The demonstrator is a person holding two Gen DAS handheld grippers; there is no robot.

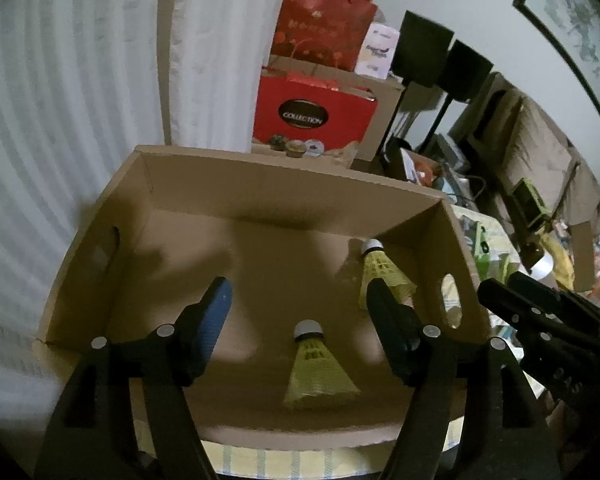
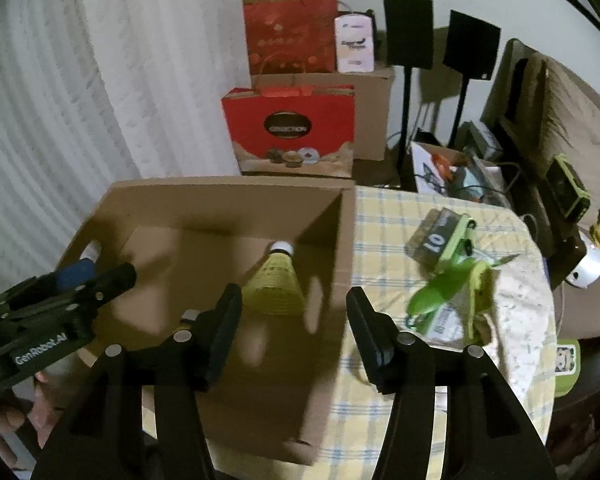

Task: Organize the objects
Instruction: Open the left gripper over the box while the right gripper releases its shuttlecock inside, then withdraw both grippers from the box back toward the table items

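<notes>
Left wrist view: left gripper spread wide, empty, above the cardboard box; two yellow shuttlecocks on its floor, apart, one by the right wall.
Right wrist view: right gripper spread, empty, over the box's right wall; green toys on the checked tablecloth

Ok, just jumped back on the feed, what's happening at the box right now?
A person is sorting items into the cardboard box with two handheld grippers. Two yellow shuttlecocks already lie inside it. The left gripper is over the box, open and empty. The right gripper is also open and empty, at the box's right wall. Green toys remain on the checked tablecloth.
</notes>
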